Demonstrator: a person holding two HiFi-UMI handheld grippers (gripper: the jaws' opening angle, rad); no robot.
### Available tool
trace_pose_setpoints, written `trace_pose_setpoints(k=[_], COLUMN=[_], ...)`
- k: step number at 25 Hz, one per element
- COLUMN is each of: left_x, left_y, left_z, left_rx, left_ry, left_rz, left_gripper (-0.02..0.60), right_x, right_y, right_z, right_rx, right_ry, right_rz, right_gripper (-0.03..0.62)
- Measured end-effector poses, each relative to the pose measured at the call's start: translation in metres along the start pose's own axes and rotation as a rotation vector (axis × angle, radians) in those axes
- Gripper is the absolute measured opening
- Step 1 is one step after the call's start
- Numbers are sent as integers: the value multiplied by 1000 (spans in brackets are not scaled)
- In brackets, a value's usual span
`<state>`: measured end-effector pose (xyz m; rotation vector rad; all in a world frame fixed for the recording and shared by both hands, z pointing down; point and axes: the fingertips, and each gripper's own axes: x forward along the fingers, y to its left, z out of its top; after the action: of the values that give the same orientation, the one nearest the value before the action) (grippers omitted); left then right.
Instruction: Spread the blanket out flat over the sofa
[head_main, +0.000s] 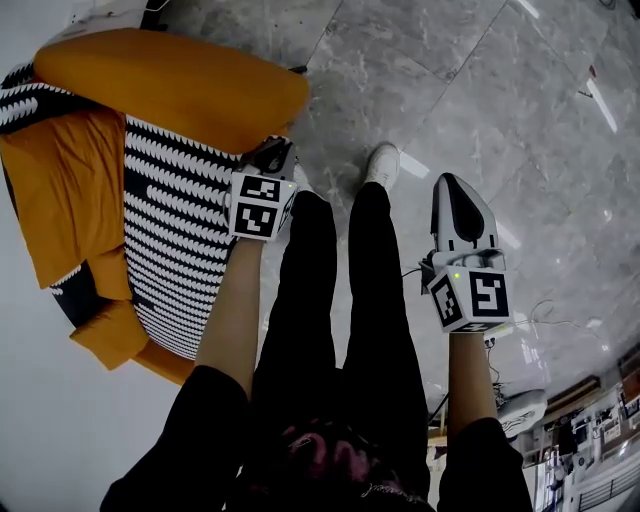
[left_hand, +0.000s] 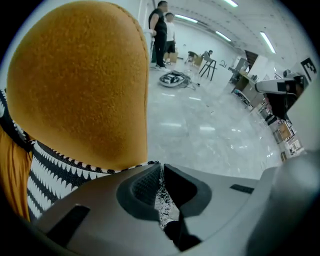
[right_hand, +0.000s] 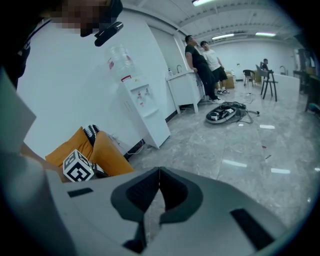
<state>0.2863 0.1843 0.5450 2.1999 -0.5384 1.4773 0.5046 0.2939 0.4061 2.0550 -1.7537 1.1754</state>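
Left gripper is being held clamped on an edge of the black-and-white blanket. Right gripper is being held clenched, empty. Blanket is being left half-draped over the orange sofa. Judged soft, light, floppy; best gripped at corners. No readable writing is being shown.

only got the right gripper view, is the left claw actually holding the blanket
Observer: Yes. The left gripper view shows the left claw shut on an edge of the black-and-white blanket.
Operator: how much sofa is covered
Observer: In the head view the blanket lies in a strip across the sofa, whose rounded orange arm beside the left claw is bare.
Operator: where's my right claw from there
Observer: The right claw is over the floor, beyond the person's legs and apart from the sofa.
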Motion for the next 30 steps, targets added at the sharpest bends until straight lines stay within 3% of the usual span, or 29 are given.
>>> trace_pose_setpoints(k=[13, 19, 30], left_x=[23, 35, 48], left_y=[6, 7, 10], left_z=[-3, -11, -13], left_rx=[-40, -13, -109], left_ry=[54, 104, 82], left_rz=[33, 43, 61], left_gripper=[29, 29, 29], right_x=[-2, -1, -5], right_y=[-16, -20, -30], right_z=[-16, -19, -27], right_rx=[28, 42, 49], right_ry=[32, 32, 37], right_rz=[-31, -44, -62], right_gripper=[21, 20, 20])
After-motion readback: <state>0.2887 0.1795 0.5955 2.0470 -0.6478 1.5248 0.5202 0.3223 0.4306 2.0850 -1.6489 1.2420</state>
